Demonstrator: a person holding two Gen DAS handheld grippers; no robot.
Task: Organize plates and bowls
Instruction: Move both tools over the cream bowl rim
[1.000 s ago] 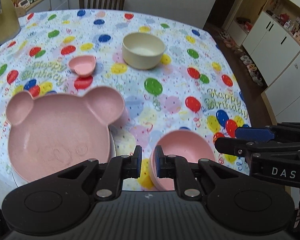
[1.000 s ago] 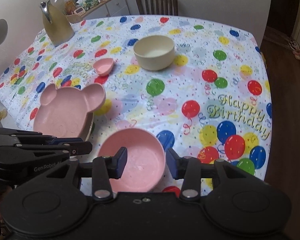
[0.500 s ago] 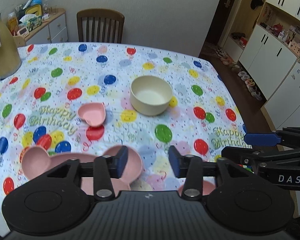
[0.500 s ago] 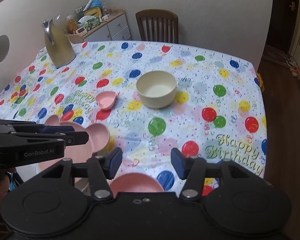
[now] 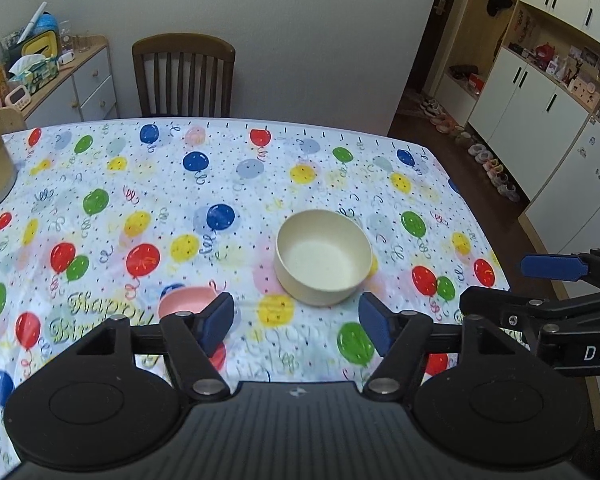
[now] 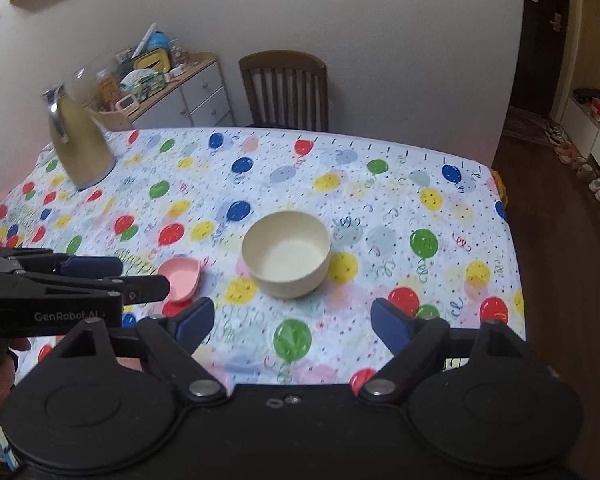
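Observation:
A cream bowl (image 5: pixel 323 256) (image 6: pixel 287 254) stands upright in the middle of the balloon-print tablecloth. To its left lies a small pink heart-shaped dish (image 5: pixel 184 299) (image 6: pixel 180 278), partly hidden by gripper fingers. My left gripper (image 5: pixel 296 322) hovers above the near part of the table, its jaws opening with nothing between them. My right gripper (image 6: pixel 292 322) hangs beside it, jaws also opening and empty. Each gripper shows at the edge of the other's view. The pink bear plate and pink bowl are out of sight below the grippers.
A gold kettle (image 6: pixel 80 140) stands at the table's far left. A wooden chair (image 5: pixel 184 76) sits behind the far edge. A cluttered sideboard (image 6: pixel 168 88) lines the left wall. The table's right edge (image 6: pixel 512 248) drops to a dark floor.
Both grippers pulled back and rose away from the table, and their jaws widened. The pink bear plate and pink bowl slid out of view beneath them; the far wall and chair came into view.

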